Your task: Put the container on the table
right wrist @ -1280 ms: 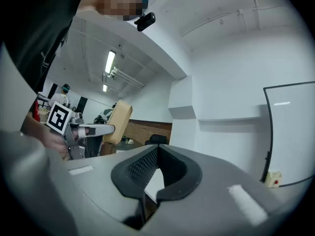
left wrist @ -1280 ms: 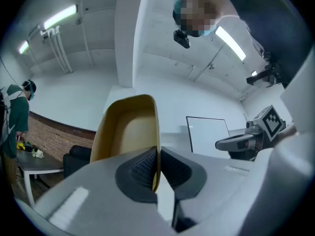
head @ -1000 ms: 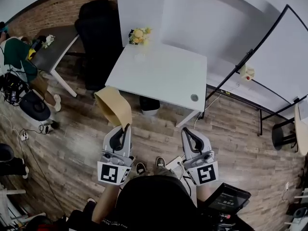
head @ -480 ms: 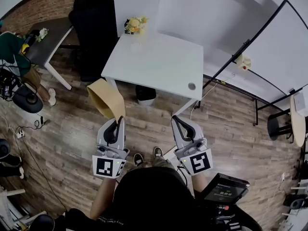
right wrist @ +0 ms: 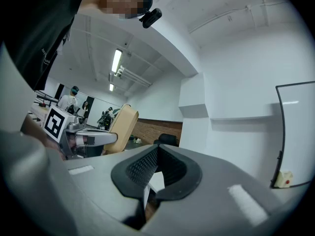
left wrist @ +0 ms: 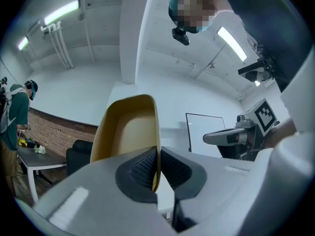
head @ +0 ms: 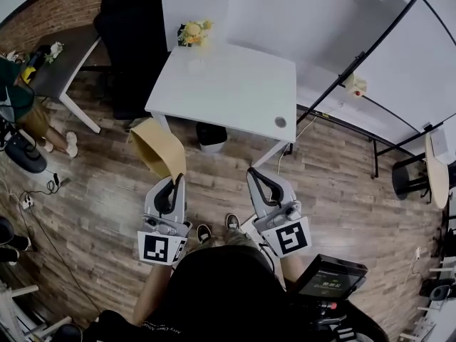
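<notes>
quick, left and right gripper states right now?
Left gripper: shut on the rim of the tan container.
Right gripper: shut, empty.

An office-like workroom, part studio.
Wood-plank floor [head: 342, 184], a brick wall [head: 57, 6] and strip lights [left wrist: 61, 12] on a bare ceiling. A plain white surface [head: 235, 84] stands beside a black-framed whiteboard [head: 406, 84], with a black armchair [head: 132, 41], a grey side table [head: 64, 66] and loose cables [head: 35, 191] nearby.

A black armchair [head: 128, 41] stands on the wood floor [head: 92, 191]. Left of the armchair is a grey side table [head: 60, 70]; right of it are yellow flowers [head: 192, 33], and farther right a whiteboard [head: 402, 84].
</notes>
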Demonstrator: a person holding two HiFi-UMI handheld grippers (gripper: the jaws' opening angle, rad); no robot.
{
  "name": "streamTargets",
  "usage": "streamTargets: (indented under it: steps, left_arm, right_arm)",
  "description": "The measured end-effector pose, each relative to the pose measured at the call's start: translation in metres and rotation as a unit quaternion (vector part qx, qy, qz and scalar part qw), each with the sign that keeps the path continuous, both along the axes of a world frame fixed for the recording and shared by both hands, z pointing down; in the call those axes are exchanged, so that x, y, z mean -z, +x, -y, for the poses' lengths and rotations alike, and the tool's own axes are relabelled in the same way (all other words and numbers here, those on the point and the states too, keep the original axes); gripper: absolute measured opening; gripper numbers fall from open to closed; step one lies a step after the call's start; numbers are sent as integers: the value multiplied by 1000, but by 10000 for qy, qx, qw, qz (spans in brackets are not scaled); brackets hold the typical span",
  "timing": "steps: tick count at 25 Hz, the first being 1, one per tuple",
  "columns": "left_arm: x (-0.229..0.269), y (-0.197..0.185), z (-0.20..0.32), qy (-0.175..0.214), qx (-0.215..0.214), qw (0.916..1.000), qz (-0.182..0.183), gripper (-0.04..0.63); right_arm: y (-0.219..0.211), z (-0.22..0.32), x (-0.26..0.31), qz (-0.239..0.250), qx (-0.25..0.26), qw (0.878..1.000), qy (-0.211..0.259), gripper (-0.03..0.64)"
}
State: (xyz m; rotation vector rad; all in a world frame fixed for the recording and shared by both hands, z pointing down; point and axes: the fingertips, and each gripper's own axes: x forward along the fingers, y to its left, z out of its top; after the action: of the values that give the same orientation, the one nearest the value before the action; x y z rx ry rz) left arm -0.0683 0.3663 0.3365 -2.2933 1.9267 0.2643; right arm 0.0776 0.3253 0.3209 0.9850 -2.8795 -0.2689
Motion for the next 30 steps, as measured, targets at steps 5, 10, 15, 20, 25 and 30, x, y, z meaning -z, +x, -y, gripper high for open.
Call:
streamTargets:
  steps: [5, 10, 15, 20, 25, 30]
  left_arm:
    - [-1, 1, -4, 57, -96, 9999, -41, 9]
    - [-4, -2, -5, 41, -105, 9999, -79, 8]
    - [-12, -1, 4, -114, -33, 9999, 13, 6]
    - [-7, 5, 21, -106, 19, 9999, 134, 6]
    - [-1, 26, 49, -55, -168, 9996, 204, 6]
    - [-6, 37, 77, -121, -155, 9993, 312, 6]
  right_arm:
    - [-6, -1, -3, -38, -22, 10000, -36, 15]
    - [-15, -4, -7, -47, 100, 9999, -74, 15]
    - [-20, 6, -24, -56, 294, 9990, -343, 15]
    - [-20, 27, -25, 34, 435, 9983, -391, 15]
    - [-2, 52, -32, 29, 384, 9980, -495, 15]
    - [15, 81, -39, 121, 310, 9982, -501, 15]
